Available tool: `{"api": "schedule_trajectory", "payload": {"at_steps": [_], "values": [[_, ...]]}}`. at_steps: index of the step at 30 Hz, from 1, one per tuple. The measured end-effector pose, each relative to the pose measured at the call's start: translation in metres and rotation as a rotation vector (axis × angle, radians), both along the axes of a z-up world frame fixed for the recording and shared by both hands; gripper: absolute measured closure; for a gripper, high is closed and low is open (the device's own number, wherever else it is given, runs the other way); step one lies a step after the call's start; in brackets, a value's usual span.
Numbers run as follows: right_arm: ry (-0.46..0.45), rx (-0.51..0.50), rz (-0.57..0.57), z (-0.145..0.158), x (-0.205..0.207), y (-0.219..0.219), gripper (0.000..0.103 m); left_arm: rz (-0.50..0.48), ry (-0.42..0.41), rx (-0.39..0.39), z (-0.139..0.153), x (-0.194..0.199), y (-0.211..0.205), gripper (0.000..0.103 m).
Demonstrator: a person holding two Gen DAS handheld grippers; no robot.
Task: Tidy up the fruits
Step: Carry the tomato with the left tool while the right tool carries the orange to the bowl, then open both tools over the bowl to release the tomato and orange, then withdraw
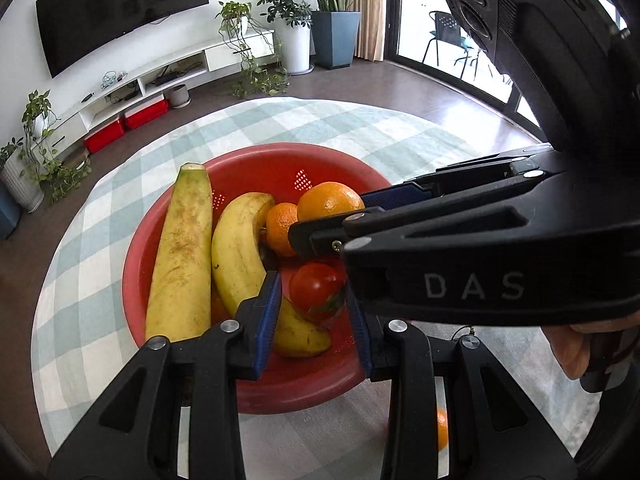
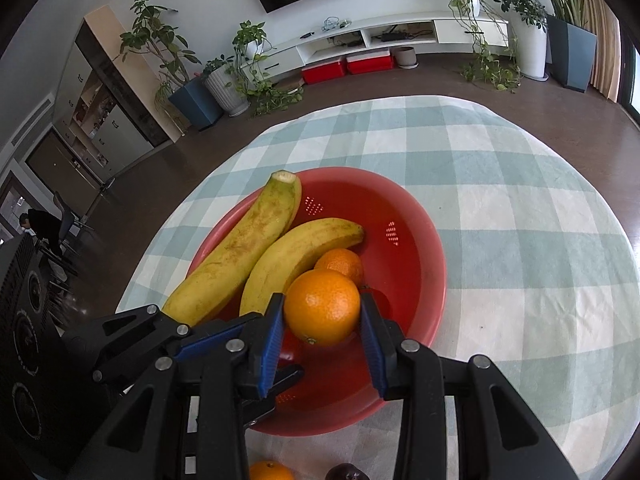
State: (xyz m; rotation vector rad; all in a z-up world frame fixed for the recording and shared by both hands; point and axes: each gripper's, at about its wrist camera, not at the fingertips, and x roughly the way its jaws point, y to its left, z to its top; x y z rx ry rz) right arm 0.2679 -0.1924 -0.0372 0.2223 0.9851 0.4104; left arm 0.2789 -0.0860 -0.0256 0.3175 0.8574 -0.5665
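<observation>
A red colander bowl sits on the checked cloth. It holds a long yellow-green fruit, a banana, a small orange, a large orange and a tomato. My left gripper is open over the bowl, its pads either side of the tomato and apart from it. My right gripper has its blue pads against the large orange, over the bowl.
An orange and a dark red fruit lie on the cloth in front of the bowl. Beyond the round table are a TV unit, potted plants and red boxes on the floor.
</observation>
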Motion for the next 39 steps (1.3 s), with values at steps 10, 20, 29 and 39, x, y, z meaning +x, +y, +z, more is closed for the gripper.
{"api": "schedule_trajectory", "payload": {"at_steps": [10, 20, 29, 39], "values": [[0.002, -0.027, -0.008, -0.006, -0.001, 0.001, 0.062, 0.004, 0.003, -0.013, 0.001, -0.002, 0.001, 0.067], [-0.014, -0.017, -0.026, 0.001, -0.008, -0.003, 0.06, 0.037, -0.062, -0.061, 0.021, -0.034, 0.019, 0.034], [-0.107, 0.036, -0.075, 0.029, -0.065, -0.03, 0.026, 0.041, -0.085, -0.109, 0.029, -0.092, 0.043, 0.011], [-0.127, 0.022, -0.147, 0.003, -0.168, -0.054, 0.021, 0.049, -0.006, -0.116, -0.001, -0.155, 0.058, 0.011]]}}
